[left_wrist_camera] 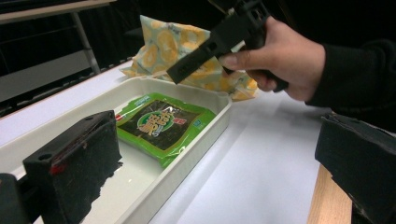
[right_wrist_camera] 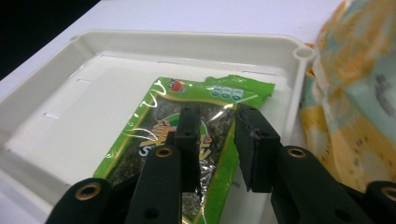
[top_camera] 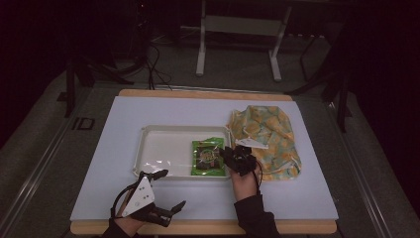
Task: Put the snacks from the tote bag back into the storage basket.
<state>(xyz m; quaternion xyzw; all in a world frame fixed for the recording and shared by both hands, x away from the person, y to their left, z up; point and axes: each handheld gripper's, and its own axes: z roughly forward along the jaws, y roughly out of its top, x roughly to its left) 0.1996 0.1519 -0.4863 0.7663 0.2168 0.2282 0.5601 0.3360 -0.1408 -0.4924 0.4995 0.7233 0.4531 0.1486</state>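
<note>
Item: green snack packet (top_camera: 208, 157), lying flat in the right end of the white tray (top_camera: 153, 133), label up, apparently set there to be sorted.

Right gripper (right_wrist_camera: 217, 140): hung just above the packet; fingers (right_wrist_camera: 189, 135) slightly parted, nothing between them, packet free.

Left gripper (top_camera: 171, 191): near left on the tabletop (top_camera: 297, 193), by the tray's near rim; fingers wide apart and empty, likely waiting.

Patterned cloth bag (top_camera: 267, 136): right of the tray, touching its far corner.
</note>
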